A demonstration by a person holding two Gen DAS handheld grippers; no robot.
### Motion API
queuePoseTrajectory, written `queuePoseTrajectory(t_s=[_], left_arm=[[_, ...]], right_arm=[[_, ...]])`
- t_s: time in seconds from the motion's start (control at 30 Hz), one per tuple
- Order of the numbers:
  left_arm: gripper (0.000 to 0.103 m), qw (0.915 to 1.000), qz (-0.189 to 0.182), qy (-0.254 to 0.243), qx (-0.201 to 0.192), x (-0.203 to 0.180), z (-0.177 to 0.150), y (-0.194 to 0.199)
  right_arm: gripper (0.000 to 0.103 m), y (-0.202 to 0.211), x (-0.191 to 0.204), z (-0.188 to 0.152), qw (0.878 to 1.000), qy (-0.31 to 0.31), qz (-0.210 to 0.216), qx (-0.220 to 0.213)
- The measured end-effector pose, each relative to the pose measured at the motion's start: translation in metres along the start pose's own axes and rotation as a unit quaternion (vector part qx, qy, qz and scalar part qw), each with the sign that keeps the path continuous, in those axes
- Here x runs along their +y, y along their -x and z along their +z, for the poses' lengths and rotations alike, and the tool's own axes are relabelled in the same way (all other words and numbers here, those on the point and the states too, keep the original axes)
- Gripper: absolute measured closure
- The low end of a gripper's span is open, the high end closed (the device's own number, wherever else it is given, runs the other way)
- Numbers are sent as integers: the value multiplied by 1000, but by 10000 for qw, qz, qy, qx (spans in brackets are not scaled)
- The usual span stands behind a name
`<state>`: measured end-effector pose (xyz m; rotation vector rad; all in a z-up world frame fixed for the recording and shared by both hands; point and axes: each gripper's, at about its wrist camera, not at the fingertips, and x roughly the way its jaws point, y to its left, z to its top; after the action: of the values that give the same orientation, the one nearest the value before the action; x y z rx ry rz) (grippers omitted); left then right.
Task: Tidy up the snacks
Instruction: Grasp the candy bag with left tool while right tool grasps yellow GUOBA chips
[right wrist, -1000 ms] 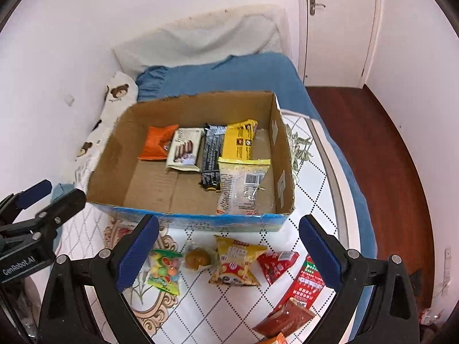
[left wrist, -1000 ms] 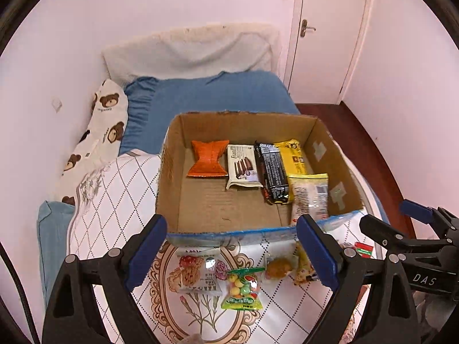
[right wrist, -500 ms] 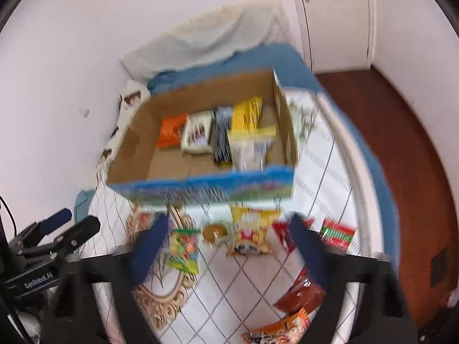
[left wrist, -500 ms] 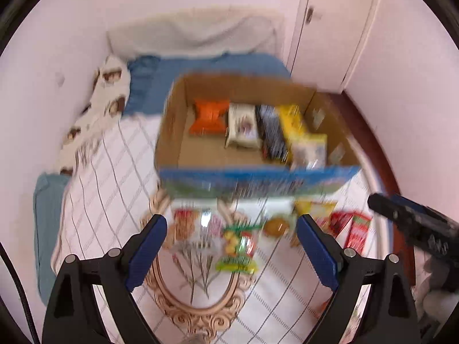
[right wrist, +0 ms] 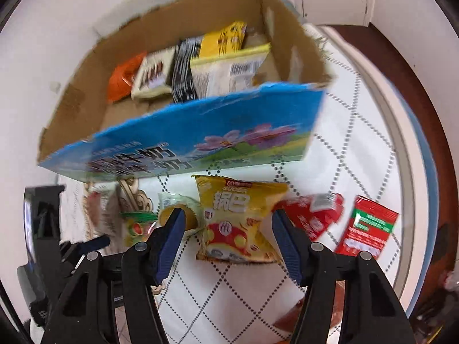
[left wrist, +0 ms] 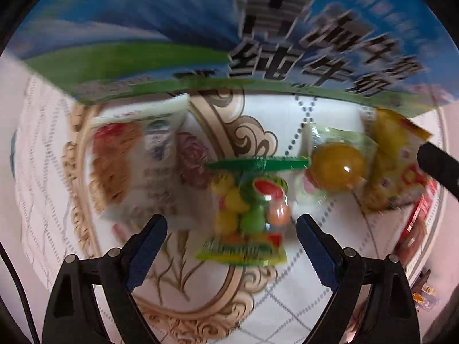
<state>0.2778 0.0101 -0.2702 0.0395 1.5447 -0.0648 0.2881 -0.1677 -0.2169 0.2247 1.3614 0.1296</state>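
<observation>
My left gripper [left wrist: 231,229] is open, low over the bedspread, its jaws on either side of a green candy bag [left wrist: 249,209]. A clear cookie packet [left wrist: 134,169] lies to its left; a round yellow snack [left wrist: 337,167] and a yellow chip bag [left wrist: 397,169] lie to its right. My right gripper [right wrist: 228,226] is open, its jaws on either side of the yellow chip bag [right wrist: 238,223]. Red packets [right wrist: 312,215] [right wrist: 368,228] lie to its right. The cardboard box [right wrist: 200,140] behind them holds several snacks [right wrist: 221,68].
The box's blue printed front wall [left wrist: 200,43] stands close behind the loose snacks. The patterned bedspread [right wrist: 358,143] runs to the bed edge, with dark wooden floor [right wrist: 416,66] at right. The left gripper's body [right wrist: 57,243] shows at the right wrist view's lower left.
Both grippers have moved down and forward toward the loose snacks in front of the box. The candy bag and the chip bag now sit between the open jaws.
</observation>
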Motion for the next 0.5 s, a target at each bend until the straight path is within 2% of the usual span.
queuePoseTrajectory(t_s=[0.07,0.1,0.13,0.27,0.5], left_arm=[[28,10000,12,61,-31,-1,3,-6],[49,9999,-67,104,-49,0,3,-7],[54,9998,-82,158,-28,0,3,-9],[55,9998,-46,176,-34,0,-15,-3],[55,9974,-431,459,348,7,-83,-10]], right_arm=[[38,-14,5,3,9996,154,-196,148],[41,-21,6,4,9994,209,-204,209],[53,-27,7,3,9990,250,-212,287],[55,-23,5,-9,9986,400,-73,329],[56,-10,-7,-67,9964,281,332,726]])
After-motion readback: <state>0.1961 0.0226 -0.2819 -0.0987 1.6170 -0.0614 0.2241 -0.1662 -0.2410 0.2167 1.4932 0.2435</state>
